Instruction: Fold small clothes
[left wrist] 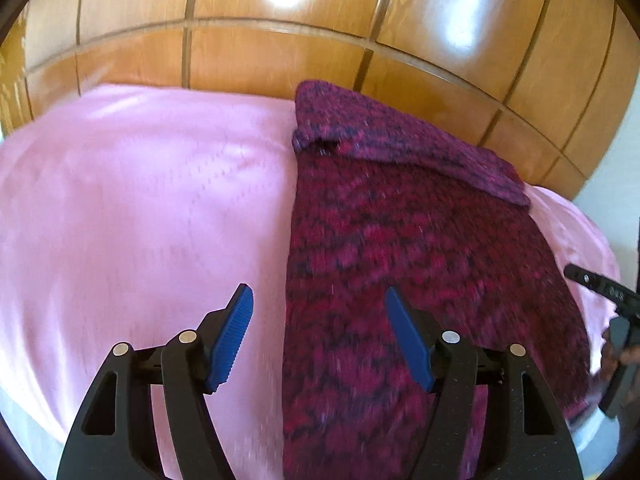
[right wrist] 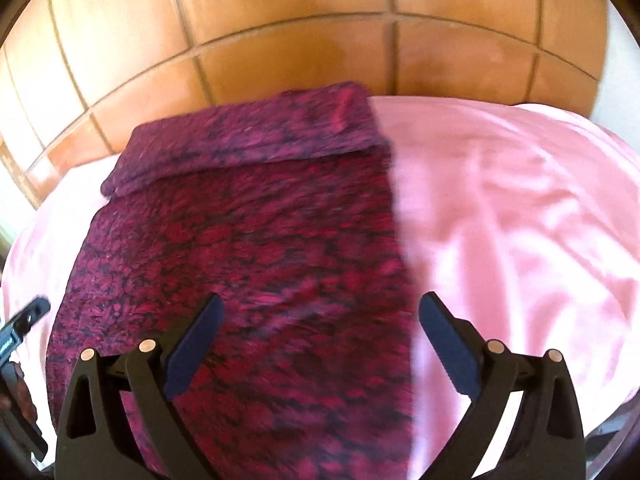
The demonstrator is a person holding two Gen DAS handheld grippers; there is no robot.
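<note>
A magenta-and-dark knitted garment [left wrist: 400, 220] lies flat on a pink sheet [left wrist: 140, 200], with its far end folded back as a band [left wrist: 400, 128]. My left gripper [left wrist: 317, 290] hovers open over the garment's left edge, blue pads apart, nothing between them. In the right wrist view the same garment [right wrist: 248, 240] fills the left and centre, its folded band [right wrist: 260, 136] at the far end. My right gripper [right wrist: 322, 298] stands open above the garment's right edge, holding nothing. Each gripper shows at the margin of the other's view: the right gripper [left wrist: 600, 292], the left gripper [right wrist: 24, 320].
A glossy wooden panelled board [left wrist: 280, 52] rises right behind the sheet's far edge, also filling the top of the right wrist view as the wooden board [right wrist: 300, 52]. The pink sheet [right wrist: 520, 220] lies wrinkled to the right of the garment.
</note>
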